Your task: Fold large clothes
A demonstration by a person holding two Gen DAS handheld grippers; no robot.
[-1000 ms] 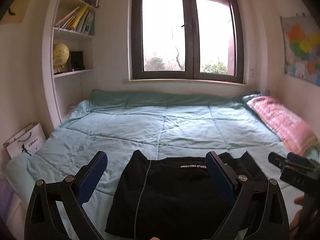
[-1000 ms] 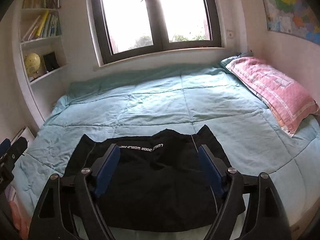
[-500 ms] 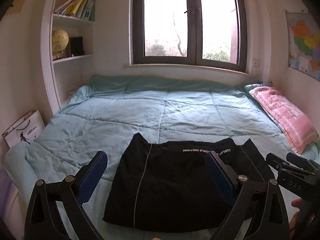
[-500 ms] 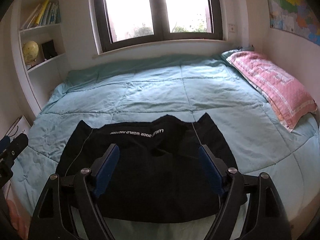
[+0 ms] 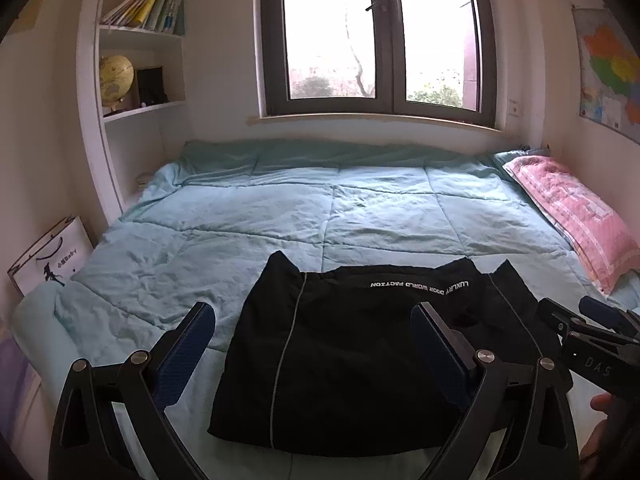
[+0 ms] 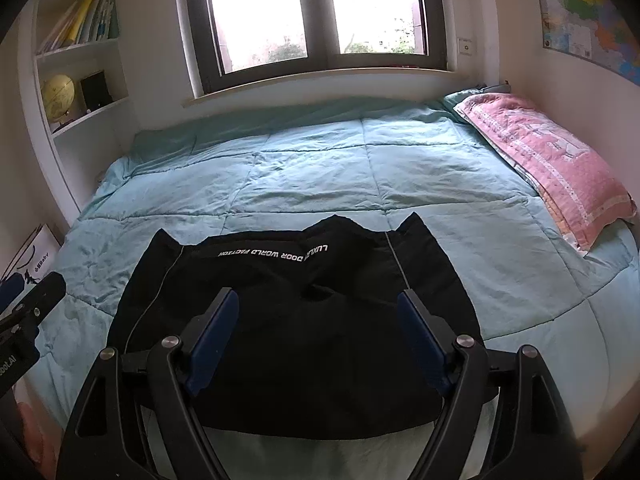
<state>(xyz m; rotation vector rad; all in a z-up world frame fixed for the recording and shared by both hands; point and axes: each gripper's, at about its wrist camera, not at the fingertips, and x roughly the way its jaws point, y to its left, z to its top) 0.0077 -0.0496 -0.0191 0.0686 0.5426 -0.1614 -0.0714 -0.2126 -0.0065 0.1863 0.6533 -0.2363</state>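
Observation:
A black garment (image 5: 352,356) with white lettering and thin grey piping lies folded into a rough rectangle near the front edge of the bed; the right wrist view shows the black garment (image 6: 304,312) too. My left gripper (image 5: 314,322) hovers open above the garment's left part, nothing between its blue pads. My right gripper (image 6: 318,306) hangs open over the garment's middle, also holding nothing. In the left wrist view the right gripper (image 5: 576,320) pokes in at the right edge, with part of a hand below it.
A teal quilt (image 5: 320,208) covers the bed. A pink pillow (image 5: 572,212) lies along the right wall. White shelves with books and a globe (image 5: 115,80) stand at the left, a paper bag (image 5: 48,256) below them. A window is behind the bed.
Both grippers have sunk a little and tipped downward, so the garment sits higher in each view. The jaws stayed open and the garment has not moved.

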